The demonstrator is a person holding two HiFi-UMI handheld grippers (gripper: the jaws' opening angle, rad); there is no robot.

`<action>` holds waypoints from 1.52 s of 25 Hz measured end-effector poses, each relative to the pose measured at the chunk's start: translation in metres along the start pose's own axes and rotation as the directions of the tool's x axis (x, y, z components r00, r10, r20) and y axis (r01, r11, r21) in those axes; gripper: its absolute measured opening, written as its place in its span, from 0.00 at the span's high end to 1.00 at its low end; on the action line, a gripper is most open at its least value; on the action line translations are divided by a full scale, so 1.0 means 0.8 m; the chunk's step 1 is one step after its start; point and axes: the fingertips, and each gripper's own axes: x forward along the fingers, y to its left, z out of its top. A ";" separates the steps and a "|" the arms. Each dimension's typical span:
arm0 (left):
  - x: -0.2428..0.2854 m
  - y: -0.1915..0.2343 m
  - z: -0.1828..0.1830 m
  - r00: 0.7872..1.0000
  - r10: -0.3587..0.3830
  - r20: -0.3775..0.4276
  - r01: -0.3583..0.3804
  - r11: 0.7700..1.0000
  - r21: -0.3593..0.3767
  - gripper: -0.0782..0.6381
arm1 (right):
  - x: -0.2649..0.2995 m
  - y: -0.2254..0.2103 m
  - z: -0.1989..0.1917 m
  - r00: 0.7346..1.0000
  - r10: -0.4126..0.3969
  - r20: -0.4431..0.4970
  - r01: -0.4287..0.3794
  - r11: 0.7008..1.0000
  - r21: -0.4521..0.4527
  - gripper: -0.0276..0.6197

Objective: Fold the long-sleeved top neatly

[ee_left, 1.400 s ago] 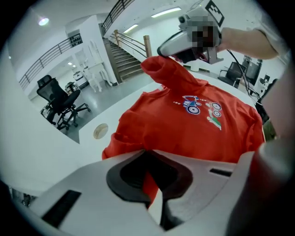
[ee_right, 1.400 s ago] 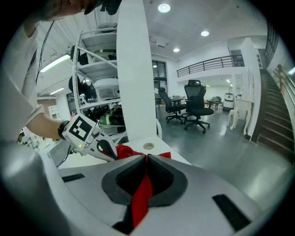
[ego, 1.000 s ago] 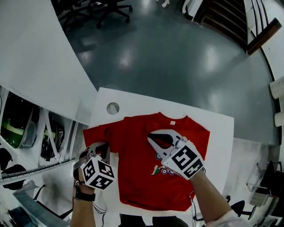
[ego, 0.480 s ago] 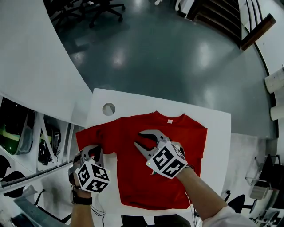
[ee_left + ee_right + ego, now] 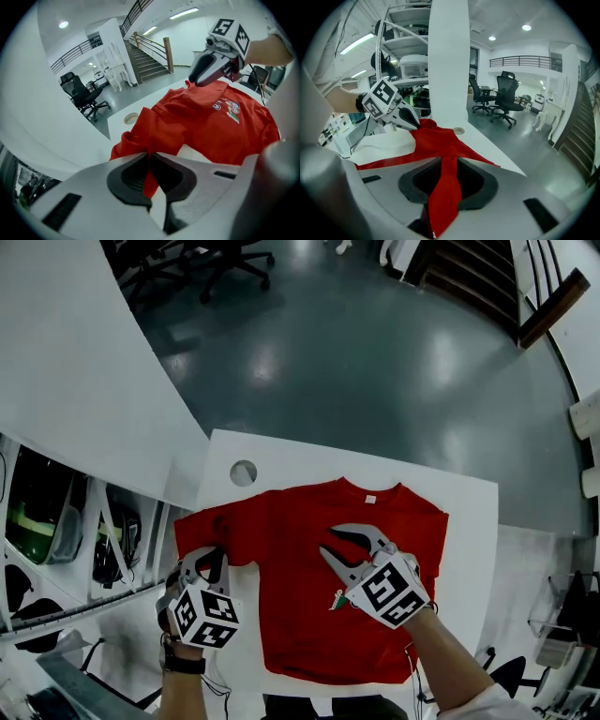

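Both tongs have red cloth between their jaws, yet only one is gripping. My left tongs [image 5: 149, 157] are pinched tight on the edge of the sleeve [image 5: 127, 139], whose bunched end sits just beyond their tips. My right tongs [image 5: 330, 540] have just been opening. A second ago they were closed on a pinch of the chest, and now the jaws stand apart with a raised ridge of cloth running loose between them, the pads no longer pressing it. I take that as letting go after a tug to straighten things. The top [image 5: 291, 624] lies spread face up on the table [image 5: 469, 521], under and between both tongs, and no fold looks made yet. The sleeve in my left tongs seems the first part to bring inward. A small white tag [image 5: 369, 499] sits at the collar just past my right tips, too small to read. The colourful print [image 5: 228, 108] beside my right tongs, partly hidden by them, shows circles but no words I can make out. The marker cubes [image 5: 206, 615] carry only black-and-white squares.
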 end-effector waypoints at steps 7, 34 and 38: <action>-0.020 0.028 0.012 0.996 0.063 0.065 -0.059 0.996 -0.063 0.79 | 0.002 0.003 0.012 1.000 0.016 0.020 -0.016 1.000 -0.007 0.79; -0.061 0.096 0.040 0.986 0.122 0.112 -0.105 0.983 -0.150 0.87 | -0.065 -0.031 0.003 0.997 -0.061 0.047 0.059 0.997 0.041 0.81; -0.108 0.122 0.078 0.967 0.164 0.195 -0.113 0.962 -0.249 0.87 | -0.095 -0.041 -0.004 0.994 -0.089 0.056 0.086 0.995 0.053 0.81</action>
